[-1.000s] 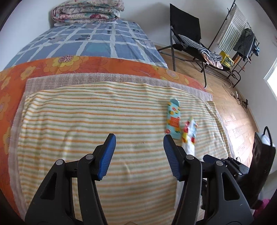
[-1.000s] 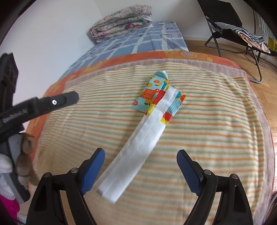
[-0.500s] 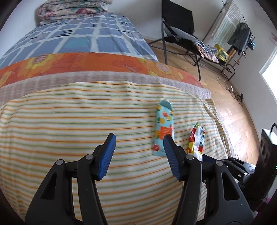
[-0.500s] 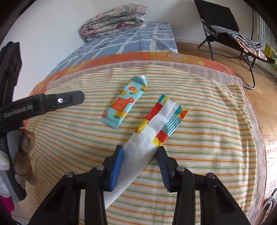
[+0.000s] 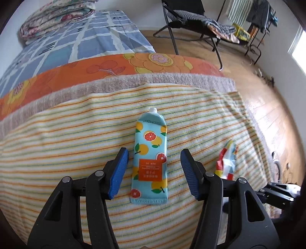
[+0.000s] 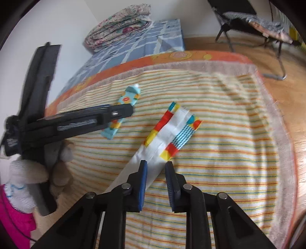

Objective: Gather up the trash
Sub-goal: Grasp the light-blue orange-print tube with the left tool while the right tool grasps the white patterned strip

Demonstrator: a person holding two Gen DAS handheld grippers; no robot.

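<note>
A light blue tube with orange fruit print (image 5: 151,159) lies flat on the striped towel (image 5: 57,153), cap end away from me. My left gripper (image 5: 154,162) is open, its blue pads on either side of the tube's lower half, not touching it. A long white wrapper with a colourful end (image 6: 170,134) lies on the towel to the right. My right gripper (image 6: 155,170) is shut on the wrapper's white strip. The tube also shows in the right wrist view (image 6: 128,95), partly behind the left gripper. The wrapper's end shows in the left wrist view (image 5: 227,160).
The towel covers an orange flowered sheet (image 5: 114,67) on a bed with a blue checked cover (image 5: 76,38) and a folded quilt (image 6: 118,32). A black folding chair (image 5: 191,15) stands on the wood floor at the right. The bed edge drops off at the right.
My left gripper has moved forward and right, so the tube now lies between its open pads. My right gripper has closed further on the wrapper's white strip.
</note>
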